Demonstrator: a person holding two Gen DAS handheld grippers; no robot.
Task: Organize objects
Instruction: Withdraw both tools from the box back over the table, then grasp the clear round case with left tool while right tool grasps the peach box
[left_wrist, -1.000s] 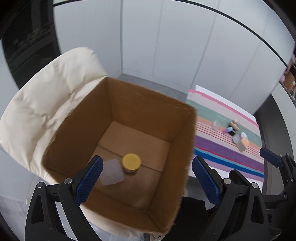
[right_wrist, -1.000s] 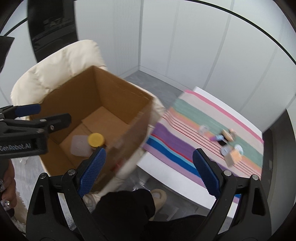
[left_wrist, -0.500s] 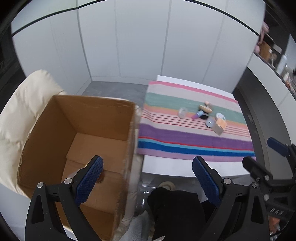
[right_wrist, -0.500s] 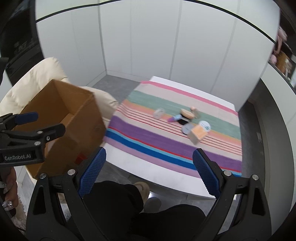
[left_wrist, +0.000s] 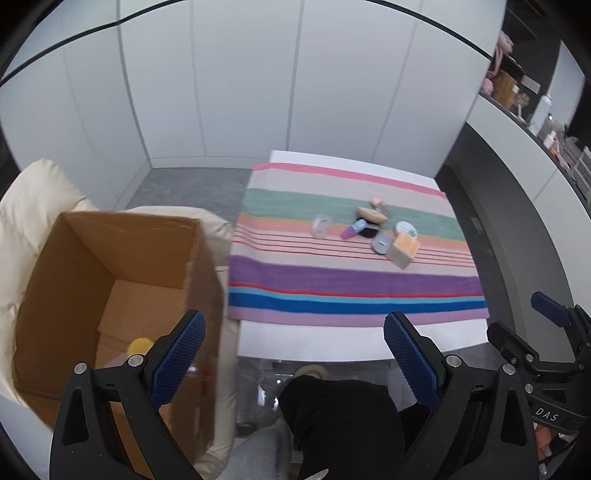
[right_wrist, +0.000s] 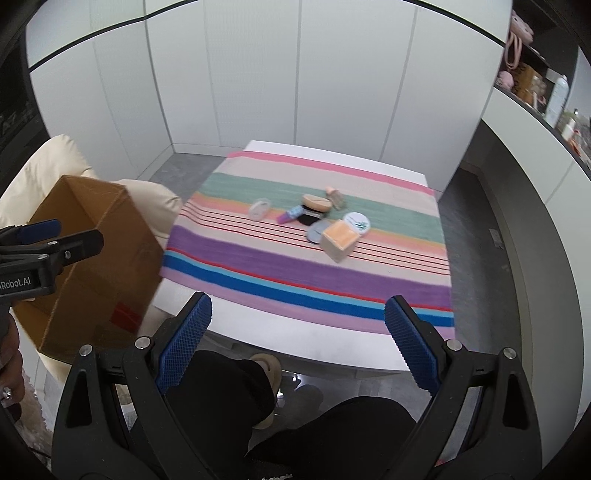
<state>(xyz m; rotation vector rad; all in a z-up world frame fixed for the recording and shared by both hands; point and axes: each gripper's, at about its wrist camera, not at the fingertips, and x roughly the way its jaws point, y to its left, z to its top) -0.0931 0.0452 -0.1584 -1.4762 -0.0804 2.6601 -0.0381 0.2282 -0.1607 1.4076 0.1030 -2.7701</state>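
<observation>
**Both grippers spread and empty before the striped cloth**

While both grippers hang above the person's dark-clad knees, nothing sits between their fingers: the left gripper (left_wrist: 291, 345) has its blue pads spread wide, and the right gripper (right_wrist: 297, 326) is parted just as far.

Taking the striped cloth (right_wrist: 332, 269) as the landmark, a small cluster of objects lies on its far half, toward the right edge. A peach-topped block (right_wrist: 340, 240) sits nearest the grippers, touching a grey oval piece (right_wrist: 317, 232). Just beyond the block is a round white tin (right_wrist: 357, 222). A purple tube (right_wrist: 290, 215) lies beside a black item, with a tan oval piece (right_wrist: 317, 202) behind them. A clear round container (right_wrist: 259, 209) stands slightly apart, on the left of the cluster.

Left of the cloth, an open cardboard box (left_wrist: 122, 266) rests on a cream cushioned chair (left_wrist: 29, 199). Inside the box, a yellow-lidded jar (left_wrist: 140, 346) stands on the bottom, partly hidden behind the left gripper's finger.
</observation>
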